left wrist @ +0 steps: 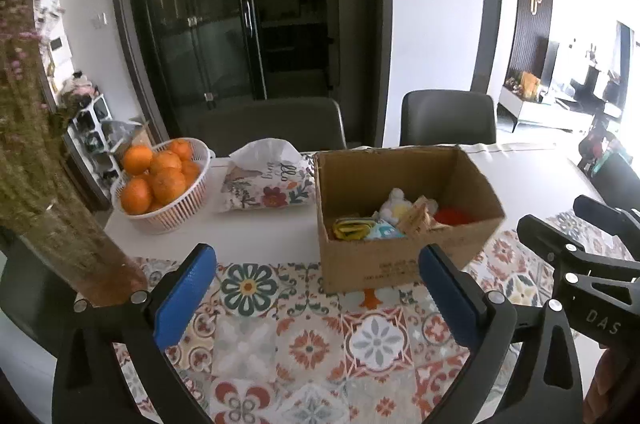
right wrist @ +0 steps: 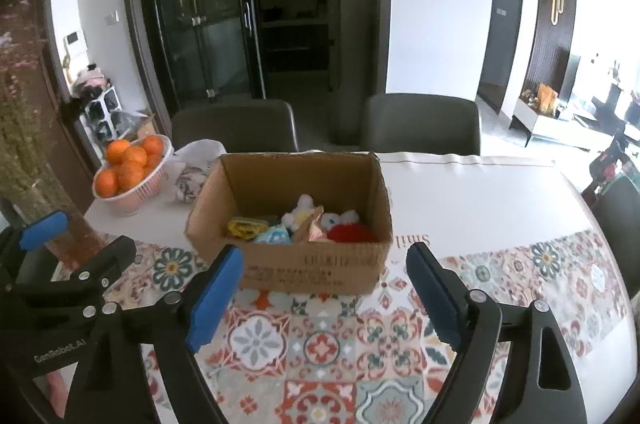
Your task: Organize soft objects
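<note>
An open cardboard box (right wrist: 304, 244) holds small soft toys (right wrist: 304, 224). Both the left gripper (left wrist: 316, 288) and right gripper (right wrist: 324, 288) hover at its six o'clock, jaws wide, empty.

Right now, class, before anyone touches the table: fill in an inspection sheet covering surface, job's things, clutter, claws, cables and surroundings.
Surface: white table with a floral tile-pattern runner along the near side.
Job's things: open cardboard box standing on the runner's far edge, holding soft toys, yellow, white, blue and red.
Clutter: basket of oranges, floral tissue pouch, vase of dried flowers, all left of the box.
Claws: left claw and right claw both open, nothing between the pads, short of the box.
Cables: nothing seen.
Surroundings: two grey chairs behind the table, dark glass doors, a living area at far right.
</note>
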`<state>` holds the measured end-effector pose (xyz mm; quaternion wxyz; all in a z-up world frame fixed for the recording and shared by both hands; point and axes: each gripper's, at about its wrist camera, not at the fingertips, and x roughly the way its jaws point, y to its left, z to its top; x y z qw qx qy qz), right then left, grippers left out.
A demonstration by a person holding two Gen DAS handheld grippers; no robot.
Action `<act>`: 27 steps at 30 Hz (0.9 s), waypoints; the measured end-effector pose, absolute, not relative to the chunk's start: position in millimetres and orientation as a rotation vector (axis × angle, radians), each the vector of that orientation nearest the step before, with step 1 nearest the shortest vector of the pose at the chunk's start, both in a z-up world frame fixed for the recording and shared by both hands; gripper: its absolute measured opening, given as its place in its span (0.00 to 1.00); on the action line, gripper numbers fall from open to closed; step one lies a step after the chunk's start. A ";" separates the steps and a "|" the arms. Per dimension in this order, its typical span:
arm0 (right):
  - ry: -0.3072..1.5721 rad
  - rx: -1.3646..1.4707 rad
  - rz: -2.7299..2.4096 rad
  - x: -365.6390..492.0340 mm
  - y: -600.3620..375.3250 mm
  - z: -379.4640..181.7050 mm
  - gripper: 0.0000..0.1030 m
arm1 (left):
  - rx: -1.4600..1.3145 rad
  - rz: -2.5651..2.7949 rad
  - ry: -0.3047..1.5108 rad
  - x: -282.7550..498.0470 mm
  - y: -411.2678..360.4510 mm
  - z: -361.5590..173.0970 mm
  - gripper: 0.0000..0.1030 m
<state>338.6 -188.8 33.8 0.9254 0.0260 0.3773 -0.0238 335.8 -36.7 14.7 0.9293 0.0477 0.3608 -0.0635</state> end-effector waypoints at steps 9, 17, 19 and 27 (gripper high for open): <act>0.711 0.056 -0.072 254.8 -185.0 54.0 0.85 | 0.130 -0.134 0.654 255.4 -28.3 38.1 1.00; 0.669 0.059 -0.041 195.4 -190.4 68.3 0.85 | 0.115 -0.127 0.583 189.1 -29.7 57.8 1.00; 0.662 0.055 -0.036 180.2 -194.1 71.8 0.85 | 0.109 -0.120 0.571 173.2 -30.7 61.3 1.00; 0.630 0.038 -0.029 125.4 -197.6 83.1 0.90 | 0.104 -0.116 0.531 115.2 -36.9 71.0 1.00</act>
